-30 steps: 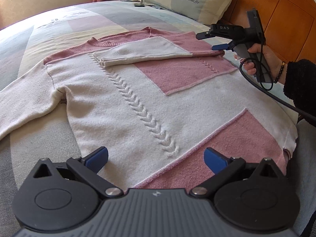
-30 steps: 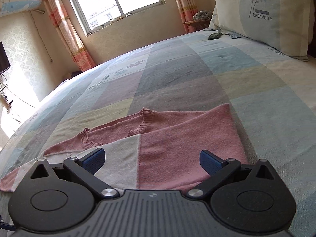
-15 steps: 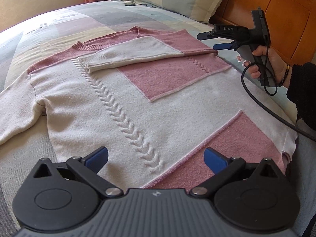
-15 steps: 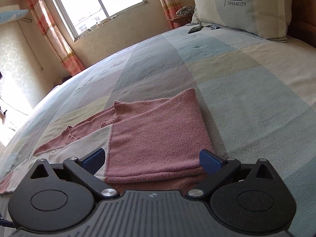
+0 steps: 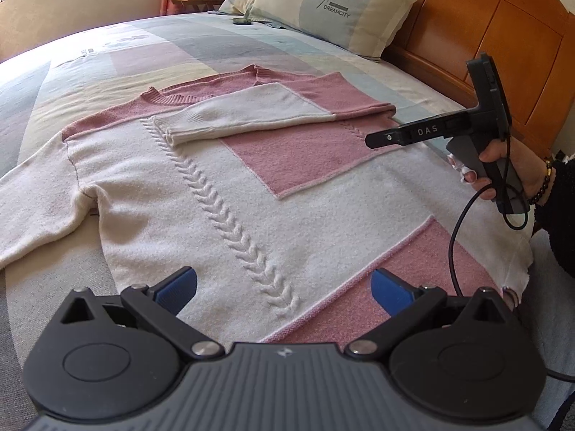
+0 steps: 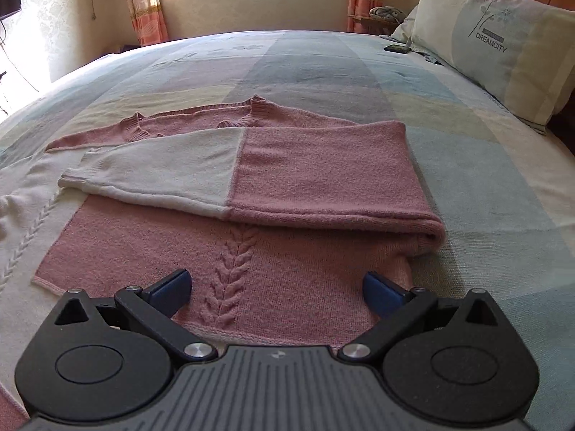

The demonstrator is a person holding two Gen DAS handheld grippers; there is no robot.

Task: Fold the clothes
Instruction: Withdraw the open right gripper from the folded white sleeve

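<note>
Left wrist view showed the sweater [image 5: 222,194] lying flat, front up, on the bed [image 5: 151,46], with one sleeve [image 5: 251,115] already folded across the chest and the other sleeve [image 5: 39,201] spread out to the side on the cover. The left gripper [image 5: 284,287] hung over the hem with its jaws wide apart and nothing between them. The right gripper [image 6: 275,292] was likewise wide open and empty, poised above the pink panel just short of the folded sleeve (in the left view its fingers sat beside the shoulder fold, apart from the cloth).

The risk lay in the knit, which looked thick and soft. A pinch taken too shallow would likely catch only the top layer, and the fold would drag open. Pulling the spread sleeve across quickly could also shift the body beneath it and loosen the sleeve already laid, since nothing pinned it down. The right gripper's cable [image 5: 456,230] hung near the hem corner and might snag it.
</note>
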